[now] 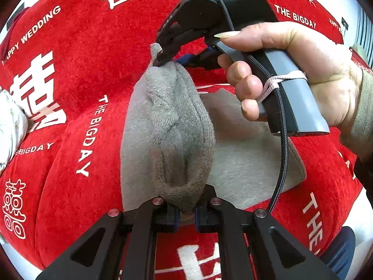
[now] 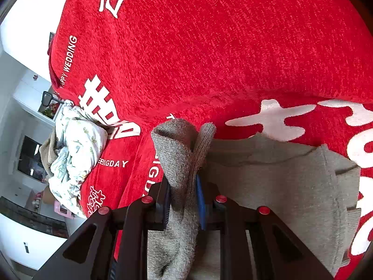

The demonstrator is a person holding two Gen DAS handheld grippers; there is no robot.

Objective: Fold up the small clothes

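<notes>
So the grey knit sock (image 1: pixel 172 126) is strung up in the air over the red wedding blanket (image 1: pixel 93 53), with the left hand-held gripper (image 1: pixel 186 212) pinching one end and the right hand-held gripper (image 1: pixel 163 58) clamped on the other end, on the far side of the sock from the left one. It looks soft, light and stretchy, so I'd guess it sags and bunches wherever it isn't held, and grabbing the two ends like this seems the sane way. A flat grey cloth (image 2: pixel 279 175) lies on the blanket right beside the sock, and a floral bundle (image 2: pixel 74 149) sits well off to its left.
</notes>
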